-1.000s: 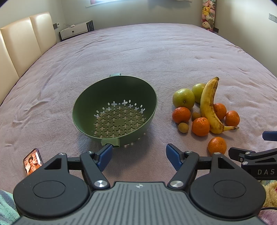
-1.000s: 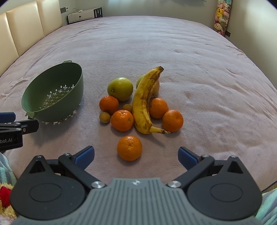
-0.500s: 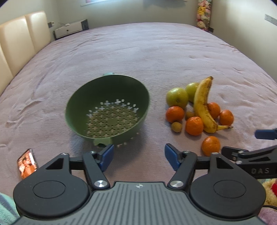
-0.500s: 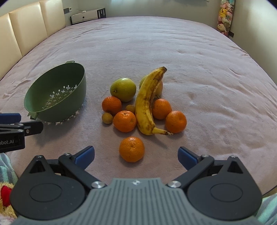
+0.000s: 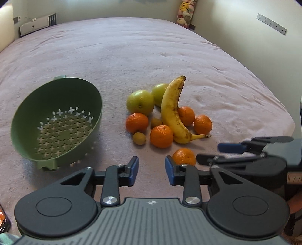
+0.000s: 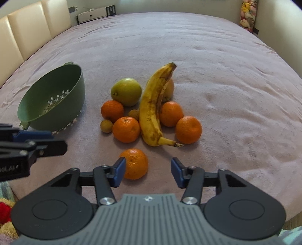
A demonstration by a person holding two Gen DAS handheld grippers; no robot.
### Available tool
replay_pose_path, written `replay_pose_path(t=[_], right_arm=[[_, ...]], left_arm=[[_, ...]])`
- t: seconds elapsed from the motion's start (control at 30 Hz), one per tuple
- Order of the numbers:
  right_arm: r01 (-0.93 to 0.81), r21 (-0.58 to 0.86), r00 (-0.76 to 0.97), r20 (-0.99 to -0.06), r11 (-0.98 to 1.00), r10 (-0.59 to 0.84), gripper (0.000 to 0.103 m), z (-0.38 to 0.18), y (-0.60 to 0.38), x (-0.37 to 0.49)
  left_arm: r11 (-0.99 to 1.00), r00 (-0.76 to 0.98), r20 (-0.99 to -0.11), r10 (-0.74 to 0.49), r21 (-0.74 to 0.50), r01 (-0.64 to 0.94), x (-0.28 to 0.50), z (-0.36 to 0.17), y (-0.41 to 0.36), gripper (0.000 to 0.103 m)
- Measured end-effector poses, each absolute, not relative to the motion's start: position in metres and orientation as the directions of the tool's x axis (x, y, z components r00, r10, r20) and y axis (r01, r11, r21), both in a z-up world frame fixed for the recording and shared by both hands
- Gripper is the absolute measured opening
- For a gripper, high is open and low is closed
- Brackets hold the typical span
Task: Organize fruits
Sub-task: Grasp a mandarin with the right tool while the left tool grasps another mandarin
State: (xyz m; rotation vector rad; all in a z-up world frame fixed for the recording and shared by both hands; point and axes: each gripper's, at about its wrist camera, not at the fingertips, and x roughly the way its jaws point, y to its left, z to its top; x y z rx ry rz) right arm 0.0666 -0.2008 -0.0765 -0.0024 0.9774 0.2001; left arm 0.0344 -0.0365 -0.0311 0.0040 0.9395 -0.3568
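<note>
A green colander (image 5: 56,122) lies tilted and empty on the mauve bed cover, also in the right wrist view (image 6: 54,101). To its right is a fruit pile: a banana (image 6: 152,109), two green apples (image 5: 140,102), several tangerines and two small brown fruits (image 5: 139,138). One tangerine (image 6: 135,164) sits alone nearest me. My right gripper (image 6: 148,172) is open, its left finger beside that tangerine. My left gripper (image 5: 151,171) is open and empty, just left of the same tangerine (image 5: 184,157).
The right gripper shows at the right of the left wrist view (image 5: 254,156). A cream padded headboard (image 6: 28,35) stands at the left. A phone (image 5: 3,220) lies at the near left. Soft toys (image 6: 247,13) sit in the far corner. The bed edge (image 5: 286,120) falls off at right.
Both grippers have moved forward toward the fruit. The left view has swung right, away from the colander. The right gripper now has the lone tangerine near its left finger.
</note>
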Motion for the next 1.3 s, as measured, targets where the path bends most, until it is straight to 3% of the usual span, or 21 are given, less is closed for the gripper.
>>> replay_pose_path(t=[0.1,0.5,0.73,0.97,1.3], right_arm=[[-0.204,0.100,0.522,-0.830,0.974,0.195,0.042,-0.083,-0.195,0.070],[-0.212,0.135,0.478,-0.849,0.968,0.223,0.042,-0.103,-0.183,0.089],[-0.222,0.136,0.463,-0.857,0.966,0.227,0.044,-0.110,-0.179,0.098],[-0.171,0.081,0.509,-0.846,0.982,0.159,0.042,-0.101,-0.187,0.100],[-0.122,0.096,0.477,-0.867,0.988,0.143,0.043,-0.111,-0.201,0.109]], left_arm=[[0.945,0.530,-0.796,-0.292,-0.156,0.287,0.041,-0.036,-0.034,0.035],[0.928,0.477,-0.823,-0.309,-0.151,0.341,0.066,-0.052,-0.047,0.033],[0.915,0.447,-0.831,-0.331,-0.167,0.367,0.079,-0.062,-0.053,0.038],[0.908,0.439,-0.826,-0.355,-0.193,0.373,0.092,-0.067,-0.059,0.053],[0.911,0.414,-0.838,-0.355,-0.210,0.356,0.115,-0.082,-0.076,0.054]])
